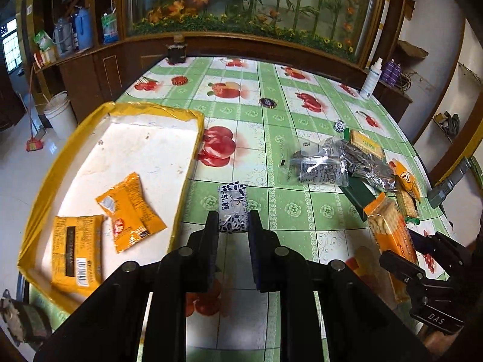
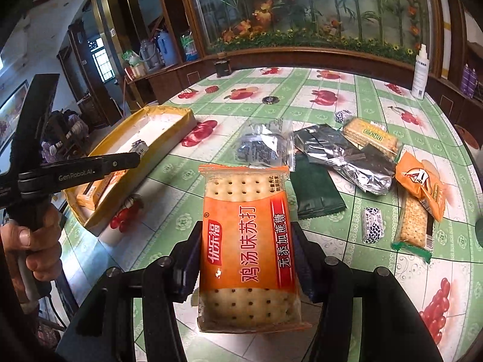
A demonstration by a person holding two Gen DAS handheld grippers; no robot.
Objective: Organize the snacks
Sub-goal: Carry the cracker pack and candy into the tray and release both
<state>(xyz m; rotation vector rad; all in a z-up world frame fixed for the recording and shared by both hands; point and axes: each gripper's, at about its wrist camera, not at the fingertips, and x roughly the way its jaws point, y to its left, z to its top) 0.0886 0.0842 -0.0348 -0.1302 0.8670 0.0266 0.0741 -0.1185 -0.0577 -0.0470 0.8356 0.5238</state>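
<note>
Both hands are mid-carry w/ snacks, headed for the yellow tray [image 1: 193, 114] at the worktop's [image 1: 286, 211] left edge. Left gripper [image 1: 233, 221]: fingers clamped on a small blue-and-white candy [image 1: 232, 205], held just right of the tray wall. Right gripper [image 2: 246, 241]: fingers closed on the orange cracker pack [image 2: 246, 241] by its long sides, above the worktop's near edge. Two orange packets [image 1: 99, 226] already lie in the tray (near its front-left corner). Next, prob: candy over the wall, let go in a bare spot; crackers after. The loose pile [image 2: 347, 157] by the right edge remains.
</note>
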